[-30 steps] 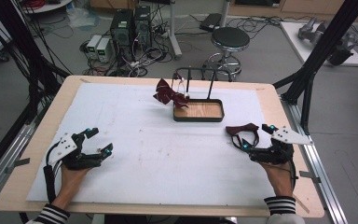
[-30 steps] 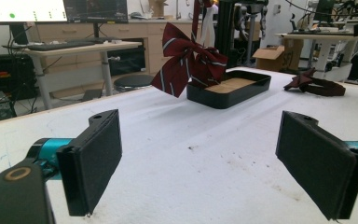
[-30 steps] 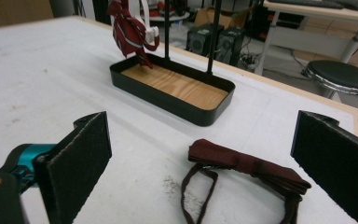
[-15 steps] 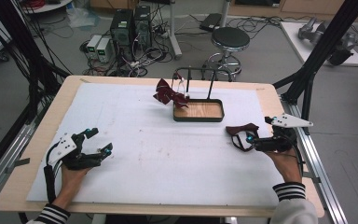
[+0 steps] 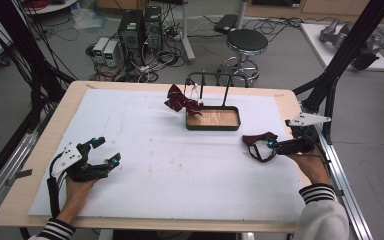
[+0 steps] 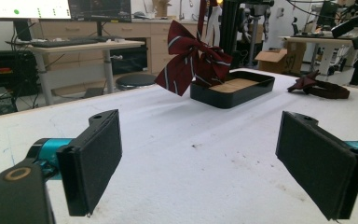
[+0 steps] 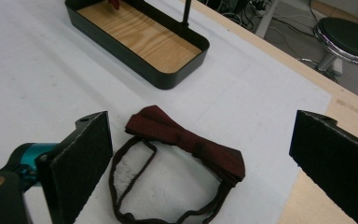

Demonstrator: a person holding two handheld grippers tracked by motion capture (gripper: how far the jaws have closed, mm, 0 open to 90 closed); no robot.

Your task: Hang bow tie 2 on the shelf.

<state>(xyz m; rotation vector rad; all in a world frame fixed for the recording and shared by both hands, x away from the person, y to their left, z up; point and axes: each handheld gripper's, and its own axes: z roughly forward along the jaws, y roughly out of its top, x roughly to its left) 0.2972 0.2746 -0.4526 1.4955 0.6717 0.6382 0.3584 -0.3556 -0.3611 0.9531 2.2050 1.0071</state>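
We take the black tray (image 5: 213,119) with the wooden floor as reference. Our right gripper (image 5: 269,145) sits on the white sheet (image 5: 170,165) to the right of the tray and nearer to us, jaws spread wide, gripping nothing. The plain maroon bow tie (image 7: 186,142) lies flat on the sheet between those jaws, its strap loop (image 7: 135,196) curling toward the gripper; in the right gripper view neither pad touches it. From above, the same tie (image 5: 258,141) is just off the tray's near right corner, apart from it. Our left gripper (image 5: 111,160) rests well left of the tray and nearer to us, jaws also released, nothing between them. A striped maroon bow (image 6: 191,60) hangs from the rack above the tray's left end, clear of the sheet.
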